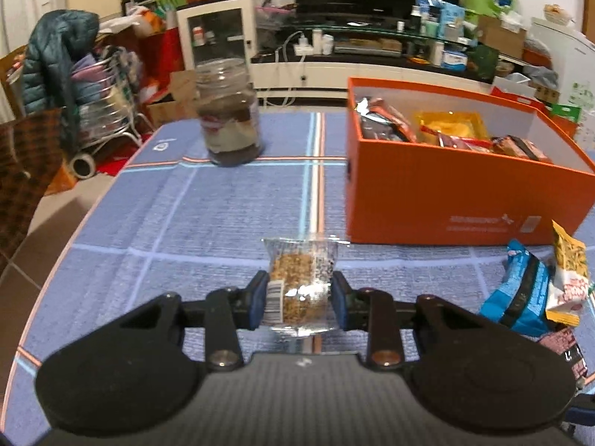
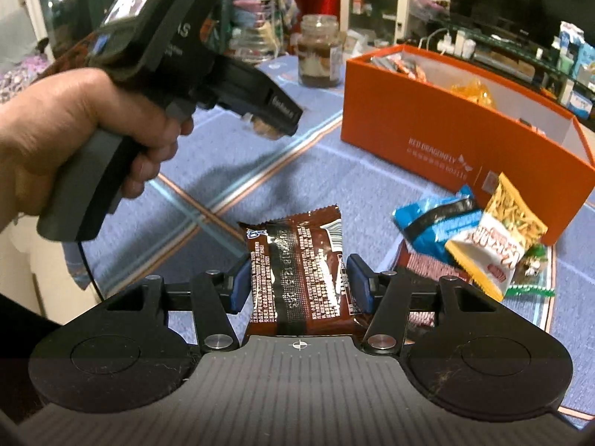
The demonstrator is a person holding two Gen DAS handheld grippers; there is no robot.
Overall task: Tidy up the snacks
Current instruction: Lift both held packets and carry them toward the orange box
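Note:
My left gripper point(image 1: 300, 297) is shut on a clear packet of brown granola-like snack point(image 1: 299, 284), held above the blue tablecloth, short of the orange box point(image 1: 446, 200). My right gripper point(image 2: 299, 282) is shut on a brown snack packet point(image 2: 301, 271) with its printed back up, held over the table. The orange box point(image 2: 446, 137) stands open with several snack packs inside. The left gripper's body and the hand on it show at the upper left of the right wrist view point(image 2: 178, 48). Loose packets lie by the box: a blue one point(image 2: 435, 223) and a yellow-white one point(image 2: 498, 245).
A glass jar point(image 1: 228, 115) with dark spread stands at the far side of the table, also in the right wrist view point(image 2: 319, 52). The blue and yellow packets also show in the left wrist view point(image 1: 520, 290). The table edge curves along the left. Cluttered shelves and a TV stand lie behind.

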